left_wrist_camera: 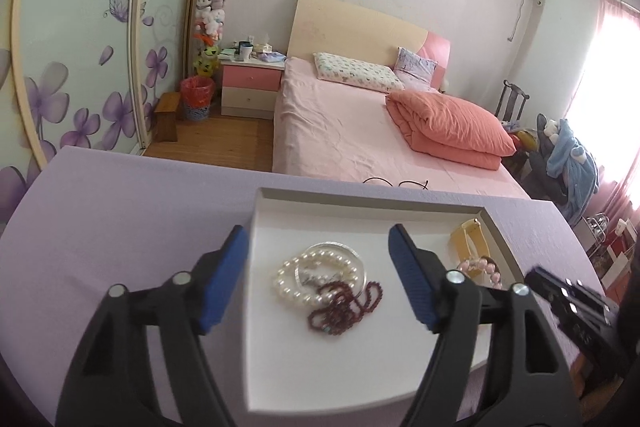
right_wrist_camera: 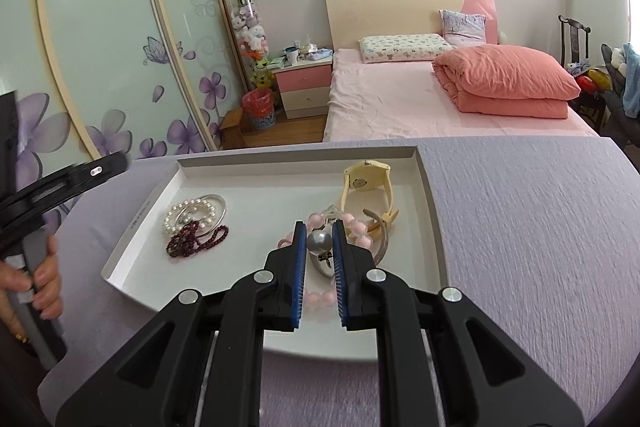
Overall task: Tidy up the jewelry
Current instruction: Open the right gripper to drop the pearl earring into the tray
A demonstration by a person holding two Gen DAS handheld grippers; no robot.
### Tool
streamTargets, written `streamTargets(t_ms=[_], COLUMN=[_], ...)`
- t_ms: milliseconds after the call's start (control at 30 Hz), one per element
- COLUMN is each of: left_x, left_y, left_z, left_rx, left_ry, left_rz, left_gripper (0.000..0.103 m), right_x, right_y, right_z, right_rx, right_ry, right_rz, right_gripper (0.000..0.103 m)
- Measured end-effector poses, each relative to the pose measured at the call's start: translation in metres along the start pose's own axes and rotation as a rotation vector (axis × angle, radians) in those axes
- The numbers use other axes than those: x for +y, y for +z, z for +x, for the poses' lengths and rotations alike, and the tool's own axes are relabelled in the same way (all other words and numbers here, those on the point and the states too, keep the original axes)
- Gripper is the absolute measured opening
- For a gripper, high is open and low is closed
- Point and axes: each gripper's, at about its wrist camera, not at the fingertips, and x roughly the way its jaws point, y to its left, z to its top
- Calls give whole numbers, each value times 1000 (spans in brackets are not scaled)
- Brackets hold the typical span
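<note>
Left claw [left_wrist_camera: 318, 275] is hanging spread wide over the white tray [left_wrist_camera: 320, 197], nothing between its blue pads [left_wrist_camera: 410, 279], with the pearl bracelet [left_wrist_camera: 294, 277], clear bangle [left_wrist_camera: 352, 255] and dark red beads [left_wrist_camera: 344, 307] piled right under it. Right claw [right_wrist_camera: 319, 237] is pinching a silver ball piece [right_wrist_camera: 319, 241] over the pink bead bracelet [right_wrist_camera: 358, 227]. Yellow watch [right_wrist_camera: 366, 183] is sitting at 1 o'clock from that. Tray's on the lilac surface [right_wrist_camera: 520, 227].

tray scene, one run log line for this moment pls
left tongs: open over pearl bracelet | right tongs: shut on silver bead | tray: jewelry inside
</note>
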Motion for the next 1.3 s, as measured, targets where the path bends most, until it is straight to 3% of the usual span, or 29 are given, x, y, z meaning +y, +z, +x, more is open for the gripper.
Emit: streamTargets(t_ms=[133, 467, 800, 833, 933, 1300], left_x=[5, 8, 9, 10, 12, 15], left_y=[-9, -23, -26, -26, -28, -36], left_z=[-11, -19, -15, -13, -14, -37], left_rx=[-5, 16, 24, 26, 25, 17], left_ry=[12, 18, 14, 14, 13, 15], left_rz=[7, 27, 26, 25, 20, 6], left_gripper=[82, 84, 84, 84, 84, 85], right_x=[-4, -5, -8, -8, -9, -1], right_y=[6, 10, 12, 11, 9, -7], right_z=[15, 42, 43, 42, 34, -1], right_rx=[0, 28, 26, 27, 11, -2], right_ry=[-23, -65, -69, -71, -73, -56], right_rz=[8, -2, 16, 17, 17, 1], right_gripper=[14, 14, 15, 19, 47, 52])
